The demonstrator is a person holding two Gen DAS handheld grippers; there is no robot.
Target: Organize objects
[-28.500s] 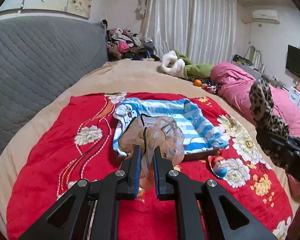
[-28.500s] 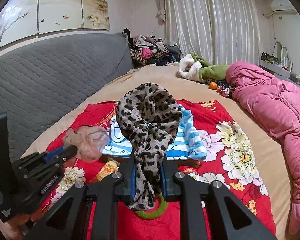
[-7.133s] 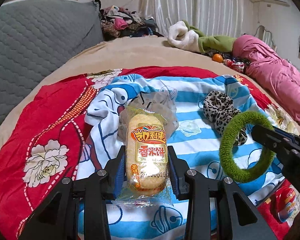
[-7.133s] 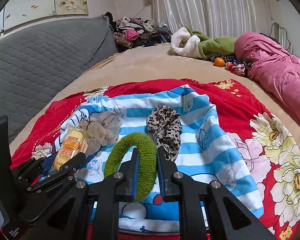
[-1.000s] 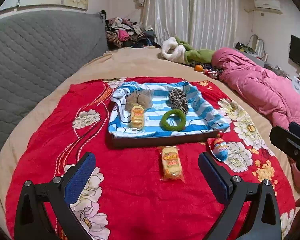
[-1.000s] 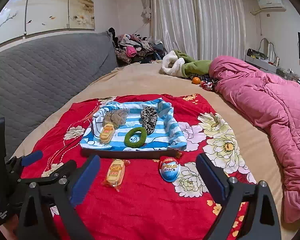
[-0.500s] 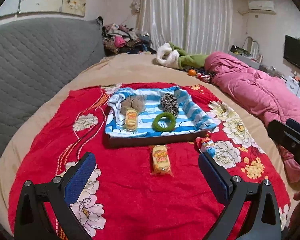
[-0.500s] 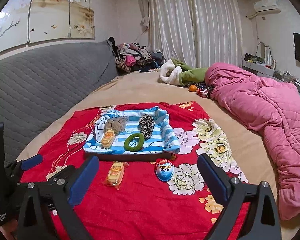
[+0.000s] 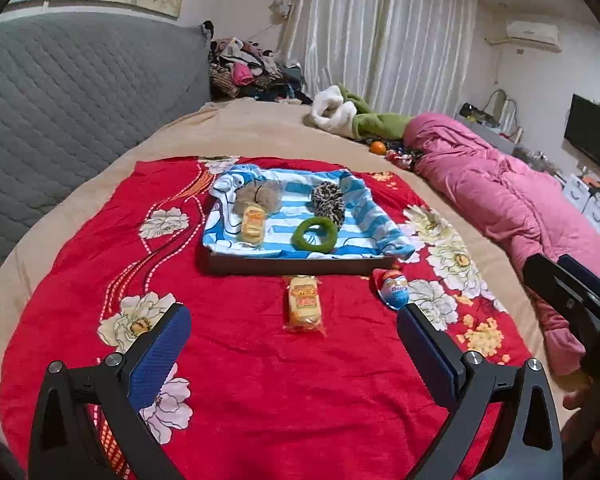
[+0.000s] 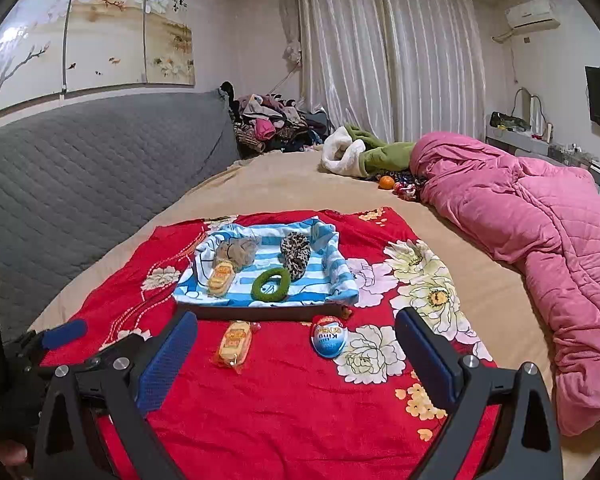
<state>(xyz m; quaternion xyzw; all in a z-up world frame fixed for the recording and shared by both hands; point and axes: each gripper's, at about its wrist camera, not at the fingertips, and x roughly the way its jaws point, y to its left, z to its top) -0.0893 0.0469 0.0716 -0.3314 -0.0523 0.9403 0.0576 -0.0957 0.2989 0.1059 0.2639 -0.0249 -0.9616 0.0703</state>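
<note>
A dark tray (image 9: 296, 266) (image 10: 260, 313) lined with a blue striped cloth sits on the red floral blanket. In it lie a beige scrunchie (image 9: 260, 196) (image 10: 238, 249), a yellow snack pack (image 9: 253, 224) (image 10: 221, 273), a leopard scrunchie (image 9: 329, 201) (image 10: 295, 255) and a green ring scrunchie (image 9: 314, 234) (image 10: 271, 284). In front of the tray lie a second snack pack (image 9: 304, 307) (image 10: 234, 342) and a blue-and-red chocolate egg (image 9: 394, 289) (image 10: 329, 336). My left gripper (image 9: 294, 354) and right gripper (image 10: 296, 364) both hover wide open and empty, well back from the tray.
The red blanket (image 9: 240, 380) covers a beige bed. A grey quilted headboard (image 9: 60, 92) runs along the left. A pink duvet (image 10: 540, 232) lies at the right. A clothes pile (image 10: 272, 124), a white-green garment (image 10: 360, 152) and an orange (image 10: 387, 182) lie far back.
Both grippers, open and empty since a second ago, have pulled back and risen a little, so the tray looks smaller. The objects on the bed have not moved.
</note>
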